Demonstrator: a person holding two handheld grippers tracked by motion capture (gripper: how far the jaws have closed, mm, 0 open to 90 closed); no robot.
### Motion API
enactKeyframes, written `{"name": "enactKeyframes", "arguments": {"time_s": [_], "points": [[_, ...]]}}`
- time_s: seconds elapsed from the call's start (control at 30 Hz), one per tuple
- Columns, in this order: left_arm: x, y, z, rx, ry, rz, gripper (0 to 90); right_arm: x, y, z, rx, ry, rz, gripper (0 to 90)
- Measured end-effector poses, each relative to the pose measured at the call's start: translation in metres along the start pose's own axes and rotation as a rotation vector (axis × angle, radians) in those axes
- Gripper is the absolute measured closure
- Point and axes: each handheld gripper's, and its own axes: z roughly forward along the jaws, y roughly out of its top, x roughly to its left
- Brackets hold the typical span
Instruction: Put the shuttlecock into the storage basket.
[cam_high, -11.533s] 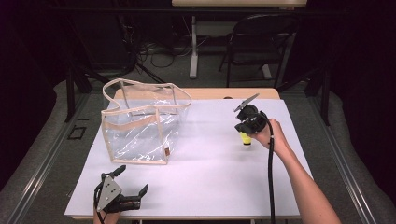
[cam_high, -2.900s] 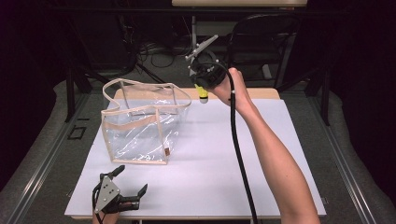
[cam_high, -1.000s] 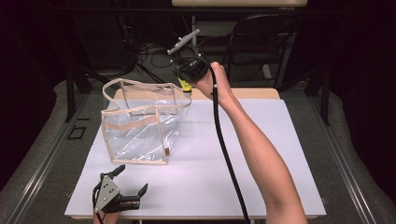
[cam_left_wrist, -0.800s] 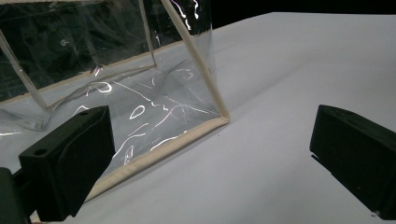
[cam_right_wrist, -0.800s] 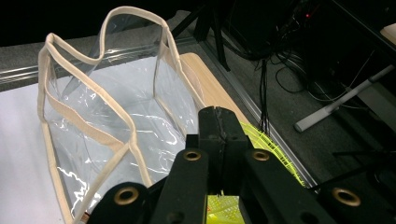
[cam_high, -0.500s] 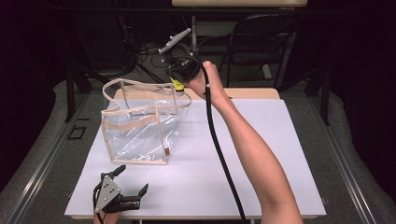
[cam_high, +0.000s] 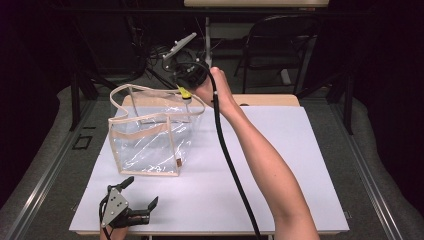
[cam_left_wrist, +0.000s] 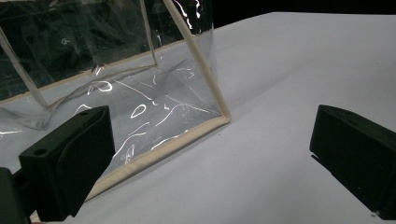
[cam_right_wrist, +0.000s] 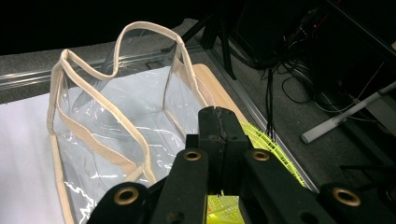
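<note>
We've got the right gripper (cam_high: 184, 93) clamped on a yellow mesh item (cam_right_wrist: 261, 154) above the clear bag (cam_high: 150, 135) by the counter's (cam_high: 300, 165) far-left corner; our left gripper (cam_high: 131, 199) rests wide open at the near-left corner.

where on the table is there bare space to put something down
The whole right half of the white table, from the clear tote bag across to the right edge, is bare under the raised right forearm. A narrower bare strip lies between the bag's front edge and the left gripper. The back left is crowded by the bag, with the right gripper holding a yellow item above its rim.
</note>
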Motion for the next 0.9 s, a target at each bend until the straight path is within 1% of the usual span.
{"name": "enactKeyframes", "arguments": {"time_s": [0.17,0.43,0.9], "points": [[-0.001,0.000,0.000,-0.002,-0.001,0.001,0.0,0.005,0.002,0.004,0.001,-0.001,-0.014,90.0],[0.000,0.000,0.000,0.000,-0.001,0.002,0.0,0.009,0.005,0.010,-0.009,0.000,-0.019,90.0],[-0.001,0.000,-0.001,-0.005,-0.002,0.002,0.0,0.013,0.008,0.017,-0.007,-0.005,-0.027,90.0]]}}
